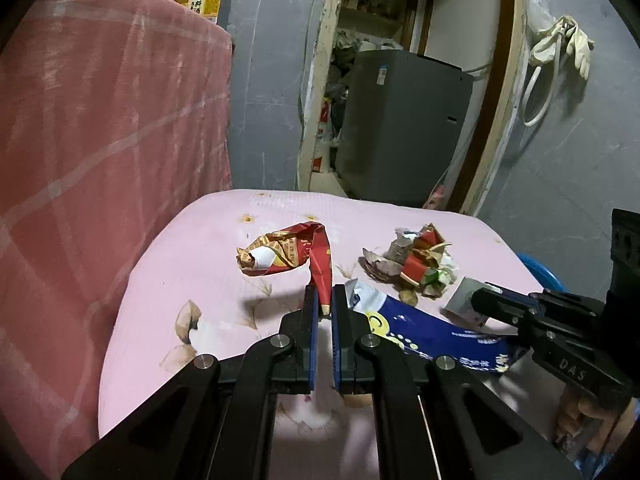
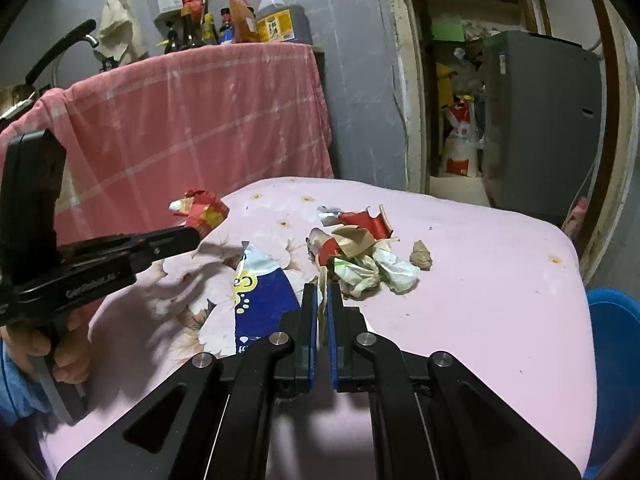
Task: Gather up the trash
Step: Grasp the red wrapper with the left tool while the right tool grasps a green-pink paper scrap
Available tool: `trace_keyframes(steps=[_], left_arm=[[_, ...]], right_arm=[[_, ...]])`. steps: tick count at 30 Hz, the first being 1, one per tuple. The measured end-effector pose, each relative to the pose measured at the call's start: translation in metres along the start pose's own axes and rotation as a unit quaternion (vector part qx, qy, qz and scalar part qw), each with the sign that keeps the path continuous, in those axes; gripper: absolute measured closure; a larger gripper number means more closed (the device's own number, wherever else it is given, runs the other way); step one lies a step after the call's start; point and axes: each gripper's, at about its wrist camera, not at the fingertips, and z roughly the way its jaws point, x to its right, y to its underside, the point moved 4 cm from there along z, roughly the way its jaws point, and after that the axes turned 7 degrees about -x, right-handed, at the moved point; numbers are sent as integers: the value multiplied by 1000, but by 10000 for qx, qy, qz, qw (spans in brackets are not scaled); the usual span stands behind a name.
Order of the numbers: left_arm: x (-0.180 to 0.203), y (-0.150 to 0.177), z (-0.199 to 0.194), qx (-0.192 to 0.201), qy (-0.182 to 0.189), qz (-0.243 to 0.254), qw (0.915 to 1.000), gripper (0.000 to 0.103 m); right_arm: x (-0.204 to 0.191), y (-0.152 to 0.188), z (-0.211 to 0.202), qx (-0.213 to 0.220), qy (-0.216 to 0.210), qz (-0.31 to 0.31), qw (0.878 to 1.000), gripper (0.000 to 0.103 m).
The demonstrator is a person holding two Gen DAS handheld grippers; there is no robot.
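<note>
Left tongs (image 1: 325, 300) clenched on the tail of the red-and-gold wrapper (image 1: 286, 254); the crumpled body lies just ahead of the tips and to their left, on the pink cover (image 1: 180, 248). Right tongs (image 2: 322, 300) clenched on a thin pale scrap (image 2: 322, 280) at the near edge of the mixed litter pile (image 2: 360, 256), which sits directly ahead of them. The blue-and-white packet (image 2: 260, 300) lies flat between the two tools, untouched.

Step in hand, as I judge it: lift both pieces clear. I would raise slowly, since the wrapper hangs by a narrow strip and could slip. The scrap grip looks marginal; I should check that it comes free of the pile alone. The blue bin (image 2: 612, 320) sits right of the right tongs, my likely drop point.
</note>
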Motion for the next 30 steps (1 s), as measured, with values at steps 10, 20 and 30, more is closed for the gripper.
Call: trace_keyframes(steps=[10, 20, 30], left_arm=[[19, 15, -8, -15, 201, 77, 9998, 99], [25, 21, -7, -99, 297, 70, 9995, 99], [23, 23, -6, -123, 340, 21, 9993, 99]], right_arm=[[14, 11, -20, 83, 96, 100, 9999, 100], [20, 18, -19, -63, 204, 62, 9998, 78], [24, 22, -6, -386, 370, 81, 9985, 57]])
